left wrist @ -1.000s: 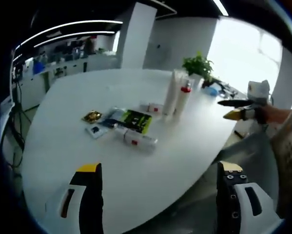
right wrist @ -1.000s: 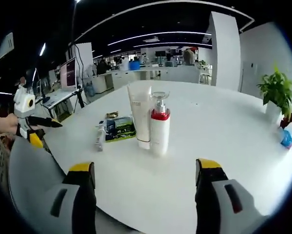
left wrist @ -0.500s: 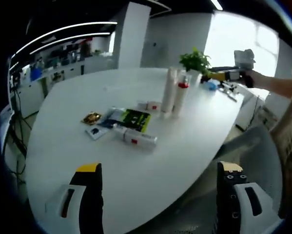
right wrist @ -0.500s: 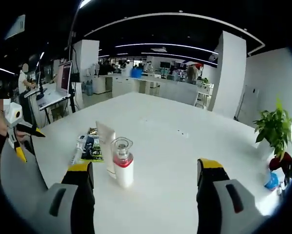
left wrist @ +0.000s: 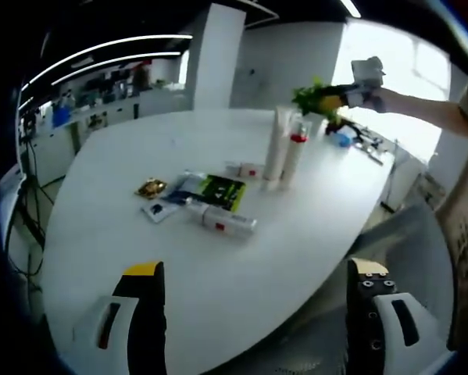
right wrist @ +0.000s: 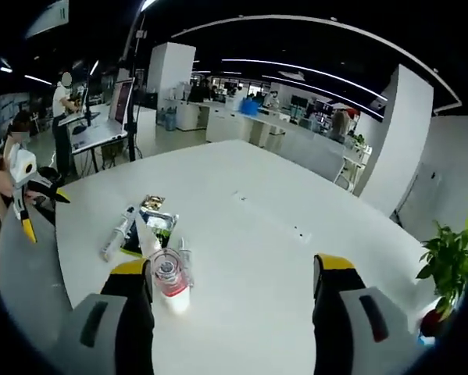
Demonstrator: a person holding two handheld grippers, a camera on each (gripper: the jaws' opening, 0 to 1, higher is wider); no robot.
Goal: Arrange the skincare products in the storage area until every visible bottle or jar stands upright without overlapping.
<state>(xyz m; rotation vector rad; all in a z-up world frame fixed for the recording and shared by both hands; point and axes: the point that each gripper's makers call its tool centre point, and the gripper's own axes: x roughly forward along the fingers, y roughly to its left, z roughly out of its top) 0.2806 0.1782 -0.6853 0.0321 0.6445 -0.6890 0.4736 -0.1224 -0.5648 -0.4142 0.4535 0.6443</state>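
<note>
The big white table (left wrist: pixel 101 195) is the main thing here, and I will place everything by it. It sits in a wide office room with long ceiling lights and desks far behind it, and a green plant (right wrist: pixel 450 262) stands near one edge of the table. A tall white tube (left wrist: pixel 273 146) and a pump bottle with a red band (left wrist: pixel 294 151) stand upright, touching side by side, toward the plant end of the table. Nearer the middle, two white tubes lie flat: one (left wrist: pixel 228 222) just beside a green and black packet (left wrist: pixel 218 191), the other (left wrist: pixel 244 169) closer to the standing pair. I think the job is only starting, since nothing is picked up yet. The left gripper (left wrist: pixel 253 312) hangs spread wide and empty above the near edge. The right gripper (right wrist: pixel 234 305) is also spread wide and empty, high over the pump bottle. Next, a gripper should come down, pinch a lying tube, and stand it up apart from the others.
</note>
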